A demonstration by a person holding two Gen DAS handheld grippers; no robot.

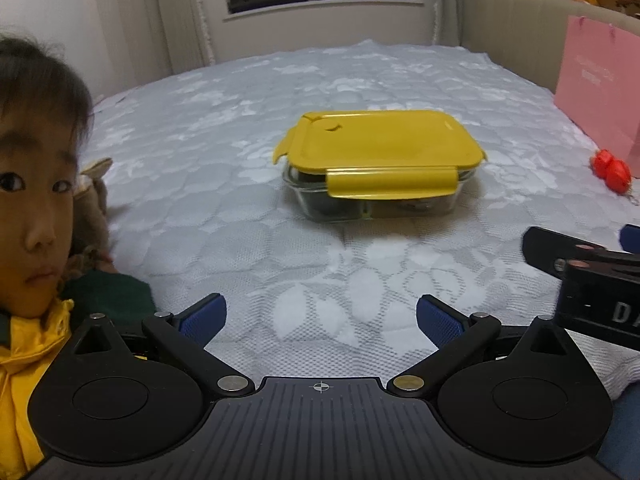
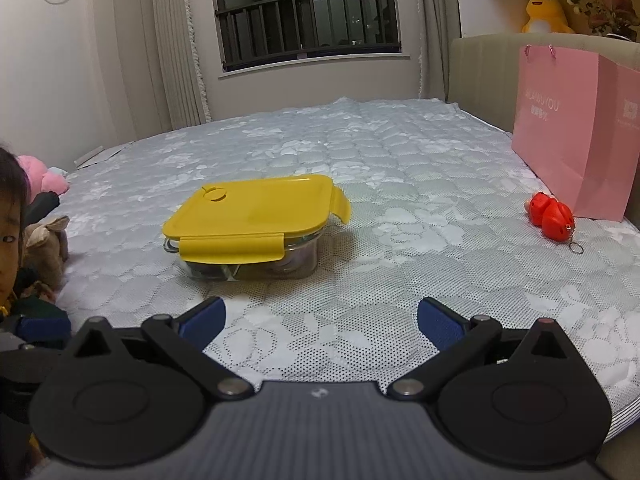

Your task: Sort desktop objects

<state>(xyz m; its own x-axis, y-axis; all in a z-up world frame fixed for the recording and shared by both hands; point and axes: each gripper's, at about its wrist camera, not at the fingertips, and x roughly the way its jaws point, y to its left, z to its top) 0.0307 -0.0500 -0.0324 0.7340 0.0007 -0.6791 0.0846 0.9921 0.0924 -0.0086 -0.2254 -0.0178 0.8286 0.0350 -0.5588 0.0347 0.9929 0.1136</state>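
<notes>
A glass food box with a yellow lid (image 1: pixel 378 152) sits on the patterned bed cover, straight ahead of my left gripper (image 1: pixel 321 322); it also shows in the right wrist view (image 2: pixel 252 216), ahead and to the left of my right gripper (image 2: pixel 321 322). Its front and side lid flaps look unlatched. A red toy with a key ring (image 2: pixel 552 216) lies to the right, also in the left wrist view (image 1: pixel 612 168). Both grippers are open and empty, low over the near part of the bed. The right gripper's body shows at the right of the left wrist view (image 1: pixel 588 276).
A pink paper bag (image 2: pixel 580 128) stands at the right by the headboard. A child's face (image 1: pixel 36 200) and a brown plush toy (image 2: pixel 46 248) are at the left edge of the bed. A yellow plush (image 2: pixel 544 10) sits on the headboard.
</notes>
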